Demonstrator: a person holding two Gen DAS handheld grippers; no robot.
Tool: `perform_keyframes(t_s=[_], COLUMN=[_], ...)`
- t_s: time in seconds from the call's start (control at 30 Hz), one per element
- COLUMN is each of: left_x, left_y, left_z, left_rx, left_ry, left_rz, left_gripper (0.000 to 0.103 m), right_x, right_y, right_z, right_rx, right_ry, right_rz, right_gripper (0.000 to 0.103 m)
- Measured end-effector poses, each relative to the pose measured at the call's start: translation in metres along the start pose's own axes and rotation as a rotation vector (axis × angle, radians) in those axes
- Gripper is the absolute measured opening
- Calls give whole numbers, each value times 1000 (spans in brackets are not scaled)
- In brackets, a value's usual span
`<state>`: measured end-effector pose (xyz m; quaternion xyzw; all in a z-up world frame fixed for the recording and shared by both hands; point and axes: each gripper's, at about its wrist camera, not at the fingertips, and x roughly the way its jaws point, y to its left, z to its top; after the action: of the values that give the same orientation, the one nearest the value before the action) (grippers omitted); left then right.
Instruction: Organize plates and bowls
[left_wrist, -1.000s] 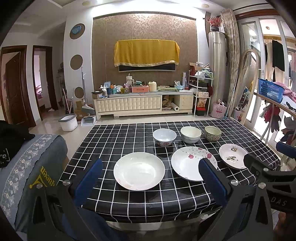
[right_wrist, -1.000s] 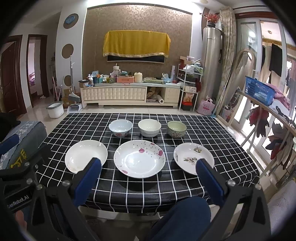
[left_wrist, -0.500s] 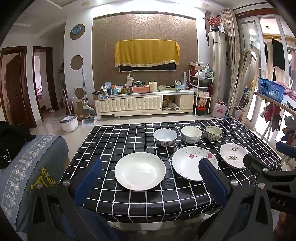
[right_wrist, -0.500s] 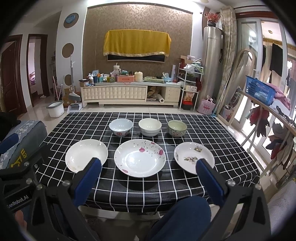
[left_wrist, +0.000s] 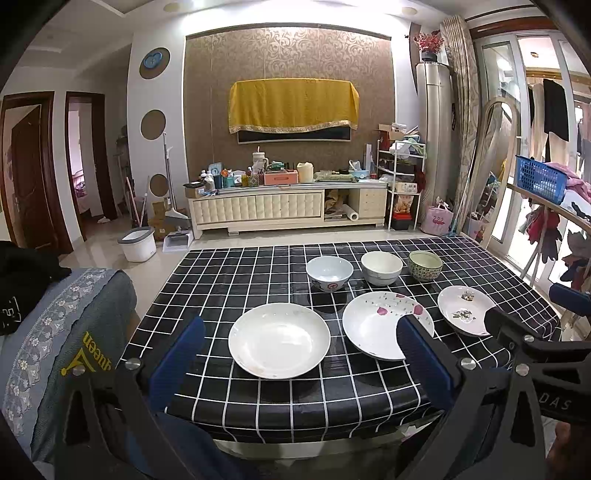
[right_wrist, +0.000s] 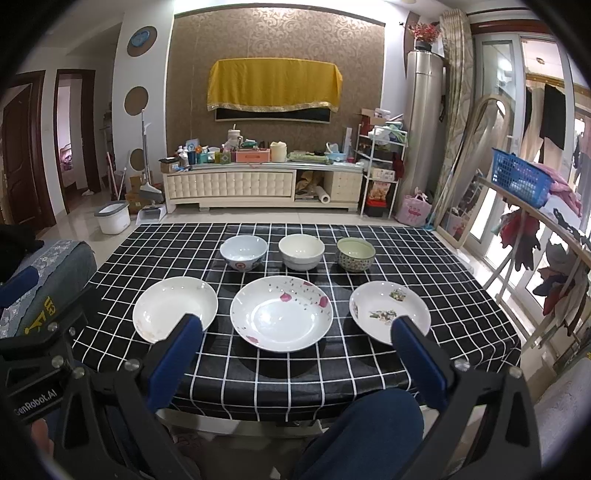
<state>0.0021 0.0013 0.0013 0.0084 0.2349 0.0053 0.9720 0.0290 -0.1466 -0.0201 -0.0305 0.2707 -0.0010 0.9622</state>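
Both tools hang short of the near edge of the checked tabletop (right_wrist: 332, 373), their blue fingers spread wide and empty. The left tool (left_wrist: 299, 354) faces the plain white plate (left_wrist: 279, 340), which lies ahead between its fingers, apart from them. The right tool (right_wrist: 295, 347) faces the pink-petal plate (right_wrist: 281, 313), with the small patterned plate (right_wrist: 389, 309) beside its right finger. Beyond the plates stand three bowls in a row: blue-white bowl (right_wrist: 243, 252), cream bowl (right_wrist: 301, 252), green-rimmed bowl (right_wrist: 355, 253).
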Motion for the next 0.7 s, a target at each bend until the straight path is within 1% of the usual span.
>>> perform_keyframes(t_s=[0.7], left_x=[-5], left_y=[-3], left_z=[0], left_rx=[5], left_ry=[-7], left_rz=[-1], left_gripper=[103], right_x=[-1], right_y=[0], right_z=[-1], right_rx=[-2], right_ry=[-3], right_rz=[-3], right_gripper=[103])
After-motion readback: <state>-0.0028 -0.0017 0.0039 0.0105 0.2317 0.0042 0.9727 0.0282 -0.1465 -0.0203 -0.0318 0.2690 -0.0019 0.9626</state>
